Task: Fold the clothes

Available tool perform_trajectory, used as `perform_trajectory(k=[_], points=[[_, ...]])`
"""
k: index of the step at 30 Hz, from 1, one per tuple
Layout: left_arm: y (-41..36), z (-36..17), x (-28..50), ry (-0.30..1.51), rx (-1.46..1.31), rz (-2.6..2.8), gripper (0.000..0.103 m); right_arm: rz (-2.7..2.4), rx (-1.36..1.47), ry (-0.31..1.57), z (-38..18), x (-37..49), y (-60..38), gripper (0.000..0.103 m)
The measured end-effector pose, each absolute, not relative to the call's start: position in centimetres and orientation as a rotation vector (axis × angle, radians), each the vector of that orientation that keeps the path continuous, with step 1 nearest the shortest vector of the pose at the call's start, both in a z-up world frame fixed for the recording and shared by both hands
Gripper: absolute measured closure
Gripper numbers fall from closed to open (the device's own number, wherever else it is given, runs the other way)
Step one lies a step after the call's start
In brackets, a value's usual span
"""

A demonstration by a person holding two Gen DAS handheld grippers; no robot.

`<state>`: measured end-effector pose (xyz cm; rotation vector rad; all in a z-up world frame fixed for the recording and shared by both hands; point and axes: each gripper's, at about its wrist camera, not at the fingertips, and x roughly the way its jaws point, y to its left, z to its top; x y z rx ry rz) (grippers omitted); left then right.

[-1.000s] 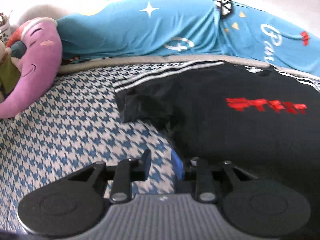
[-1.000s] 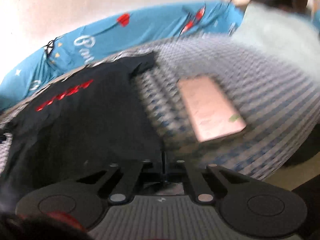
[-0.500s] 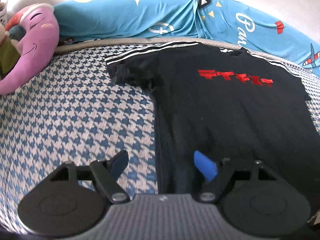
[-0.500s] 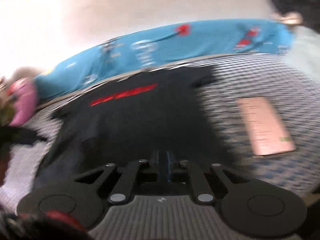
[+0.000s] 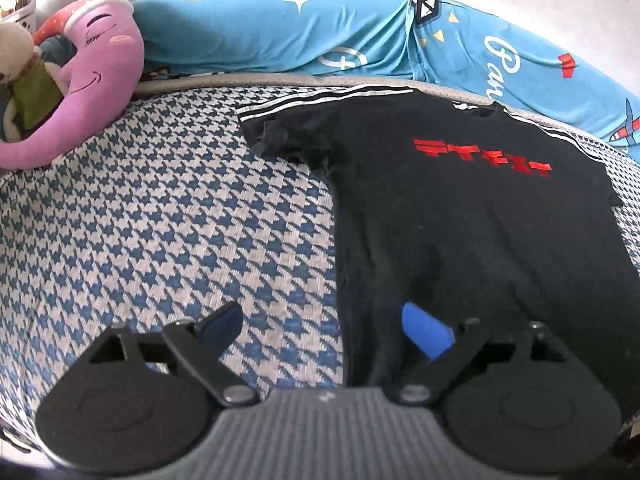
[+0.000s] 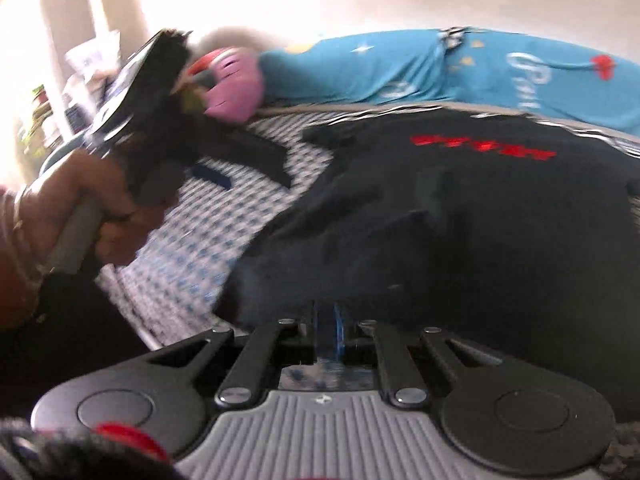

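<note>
Since a second ago my left gripper has drawn back from the shirt and spread its jaws wide; they were nearly together then, close over the cloth. My right gripper has swung leftward meanwhile, so the pink flat thing that lay beside the shirt has dropped out of its view, and my left hand on its grey handle now shows there.

Spread front-up on the blue-and-white houndstooth bed cover lies the black short-sleeved T-shirt with red chest lettering and white shoulder stripes, collar toward the teal printed bedding, its near sleeve rumpled. No fold shows in it. A purple plush elephant sits at the bed's far corner.

My left jaws stand open, one finger over the bed cover and one over the shirt's hem edge, holding nothing. My right jaws are drawn almost together over the lower cloth; blur keeps me from telling whether they pinch any.

I judge the shirt light, limp and unslippery. It will sag and crease wherever unsupported, so a hem corner or sleeve seam looks the best hold.
</note>
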<state>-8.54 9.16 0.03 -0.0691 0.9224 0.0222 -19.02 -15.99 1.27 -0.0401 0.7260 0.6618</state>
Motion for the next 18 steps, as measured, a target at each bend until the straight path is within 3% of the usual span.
perform_trajectory(k=[5,12,18], points=[[9.3,0.2,-8.5,0.903,-0.062,0.044,0.003,0.726,-0.099,0.737,0.3,-19.2,-13.1,0.092],[10.0,0.9,-8.3,0.878,-0.077,0.083,0.0,0.8,-0.207,0.699,-0.3,-19.7,-9.2,0.076],[10.8,1.4,-8.5,0.863,-0.081,0.103,0.0,0.849,-0.332,0.657,-1.8,-20.7,-5.8,0.07]])
